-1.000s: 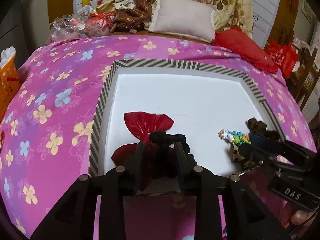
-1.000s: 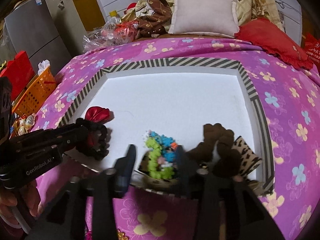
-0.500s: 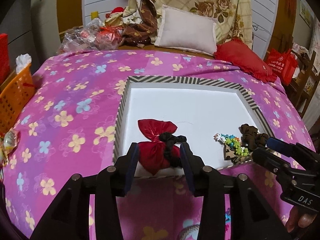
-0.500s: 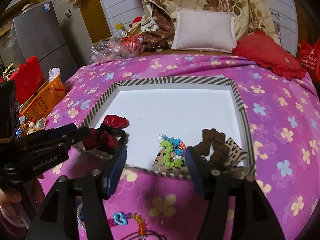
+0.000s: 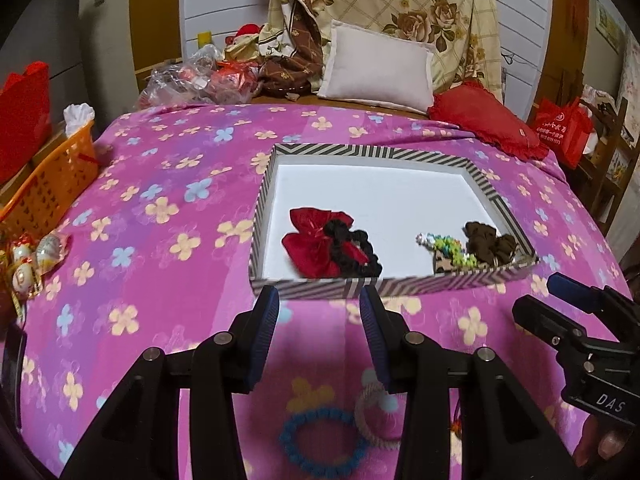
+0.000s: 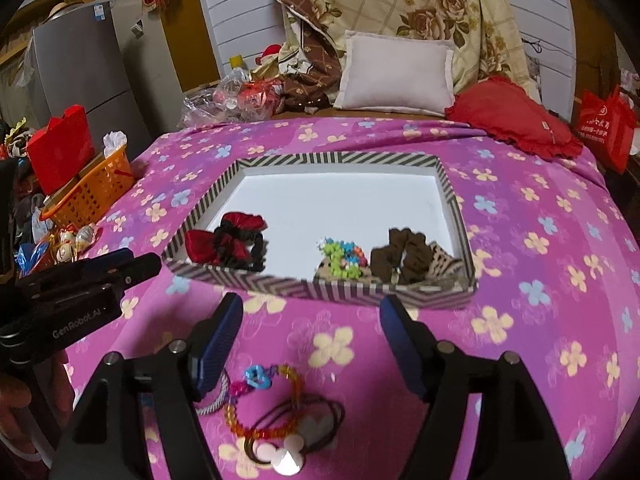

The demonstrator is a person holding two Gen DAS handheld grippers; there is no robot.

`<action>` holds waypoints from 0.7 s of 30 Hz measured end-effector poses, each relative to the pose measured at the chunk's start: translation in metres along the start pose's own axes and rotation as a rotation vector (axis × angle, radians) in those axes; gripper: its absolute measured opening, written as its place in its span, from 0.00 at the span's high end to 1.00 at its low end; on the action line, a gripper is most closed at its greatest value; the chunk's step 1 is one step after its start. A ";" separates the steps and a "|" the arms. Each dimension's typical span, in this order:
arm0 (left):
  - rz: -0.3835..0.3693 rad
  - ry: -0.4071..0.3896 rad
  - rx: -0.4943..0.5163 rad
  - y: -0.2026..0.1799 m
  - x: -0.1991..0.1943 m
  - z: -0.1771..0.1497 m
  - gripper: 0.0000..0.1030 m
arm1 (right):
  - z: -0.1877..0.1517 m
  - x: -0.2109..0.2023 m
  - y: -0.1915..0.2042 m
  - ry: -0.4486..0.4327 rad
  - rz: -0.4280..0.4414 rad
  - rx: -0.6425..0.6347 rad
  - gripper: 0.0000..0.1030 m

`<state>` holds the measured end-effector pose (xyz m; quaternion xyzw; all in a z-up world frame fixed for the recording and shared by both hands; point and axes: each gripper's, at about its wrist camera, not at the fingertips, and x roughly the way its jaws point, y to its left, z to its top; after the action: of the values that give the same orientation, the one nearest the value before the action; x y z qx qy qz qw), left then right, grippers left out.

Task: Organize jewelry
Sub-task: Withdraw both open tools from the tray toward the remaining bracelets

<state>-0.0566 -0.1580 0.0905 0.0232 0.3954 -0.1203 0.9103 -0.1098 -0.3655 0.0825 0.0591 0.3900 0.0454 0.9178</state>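
L gripper: jaws spread, nothing held. R gripper: jaws spread wide, nothing held. Both hover short of striped tray on pink flowered bedspread.

In tray, 4 pcs: red bow w/ black scrunchie near-left; bead cluster, brown scrunchie, leopard-print piece near-right.

Loose on spread, below the jaws, nearer the operator than tray: blue bead bracelet + pale ring under L; multicolour bead bracelet + dark hair ties w/ white charm under R, closer to its L finger. Likely next: reach down-back. Bracelets lie flat, round, no long axis.
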 end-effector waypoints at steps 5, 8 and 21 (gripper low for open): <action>0.017 -0.008 0.009 -0.003 -0.011 -0.010 0.68 | -0.011 -0.008 -0.003 0.004 -0.020 0.014 0.27; 0.028 -0.014 0.018 -0.005 -0.017 -0.015 0.68 | -0.018 -0.012 -0.006 0.011 -0.032 0.023 0.27; 0.053 -0.013 0.031 -0.011 -0.032 -0.036 0.68 | -0.039 -0.026 0.001 0.023 -0.052 0.010 0.24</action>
<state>-0.1055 -0.1576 0.0896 0.0471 0.3866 -0.1025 0.9153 -0.1558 -0.3655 0.0747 0.0532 0.4022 0.0201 0.9138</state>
